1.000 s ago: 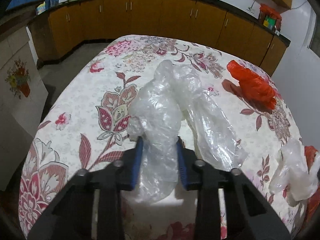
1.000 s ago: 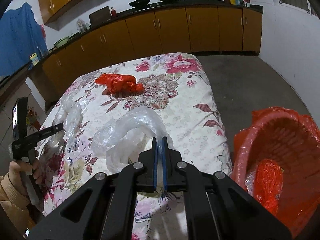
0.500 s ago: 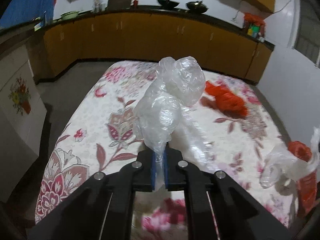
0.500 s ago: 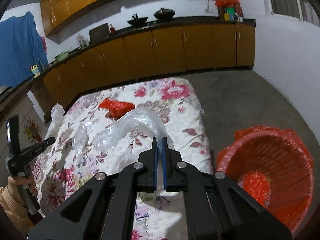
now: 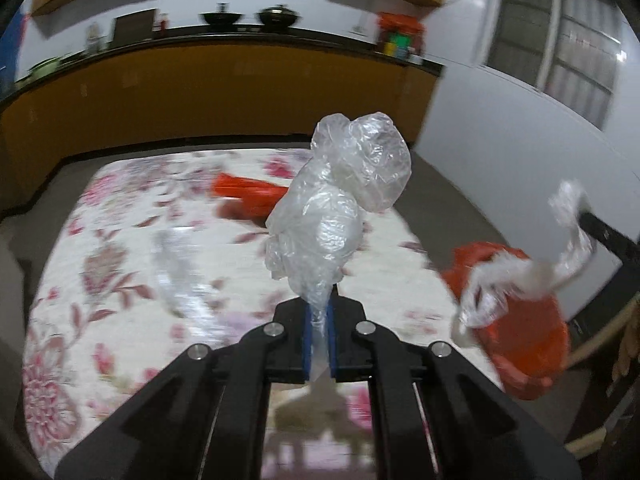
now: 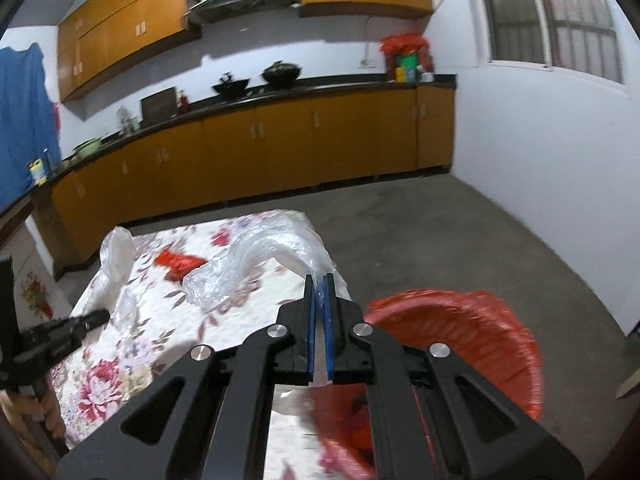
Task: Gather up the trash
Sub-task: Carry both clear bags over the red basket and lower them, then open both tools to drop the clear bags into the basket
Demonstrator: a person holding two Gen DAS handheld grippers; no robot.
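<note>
Both tools are clamped on trash. Left tool has its blue pads closed on the twisted neck of a clear bag, which stands up and forward from the jaws as a crumpled bundle, clear of the bench and its floral cloth below. Right tool pinches a second clear bag, whose long body arcs up from the jaws and trails away to the left over the bench. The red basket, lined in red plastic, sits on the floor off the bench's right edge; in the right wrist view it lies just below and to the right of the right tool, with its open mouth facing up. In the left wrist view the same basket is low at the right, well apart from the left tool, with the right tool's bag hanging in front of it. So the right hand is judged the nearer one, and its drop looks like a short move rightward and down, while the left hand would have to cross further to the right. Because the right bag trails leftward, its tail may drag on the bench or catch the rim. One red bag and a flat clear bag remain on the bench, uncollected.
</note>
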